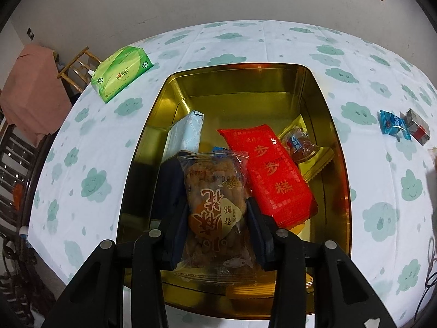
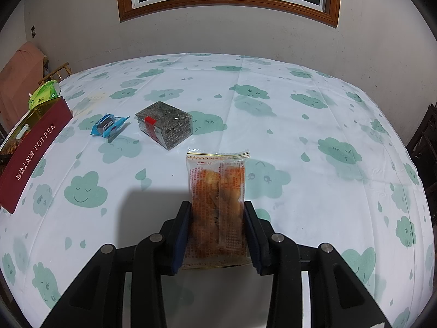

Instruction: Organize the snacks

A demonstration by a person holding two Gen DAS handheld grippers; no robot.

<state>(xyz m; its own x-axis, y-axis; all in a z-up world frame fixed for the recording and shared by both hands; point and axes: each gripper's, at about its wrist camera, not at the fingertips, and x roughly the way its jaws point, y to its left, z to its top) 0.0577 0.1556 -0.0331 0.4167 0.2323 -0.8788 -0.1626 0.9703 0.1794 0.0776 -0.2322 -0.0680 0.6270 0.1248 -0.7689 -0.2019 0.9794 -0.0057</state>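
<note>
My left gripper (image 1: 217, 229) is shut on a clear packet of brown twisted snacks (image 1: 215, 191) and holds it over the open gold tin (image 1: 337, 147). Inside the tin lie a red packet (image 1: 269, 175), a yellow-wrapped pastry (image 1: 303, 145) and a pale blue packet (image 1: 187, 134). My right gripper (image 2: 217, 232) is shut on a clear orange-printed pastry packet (image 2: 217, 199) above the tablecloth. A blue candy packet (image 2: 108, 125) and a clear pack of dark sesame bars (image 2: 165, 125) lie on the table; both also show at the right in the left wrist view (image 1: 393, 125).
The tin's dark red side wall marked TOFFEE (image 2: 32, 153) stands at the left. A green tissue pack (image 1: 123, 73) lies beyond the tin. The table has a white cloth with green clouds (image 2: 273, 109). Chairs (image 1: 79, 65) stand at its left edge.
</note>
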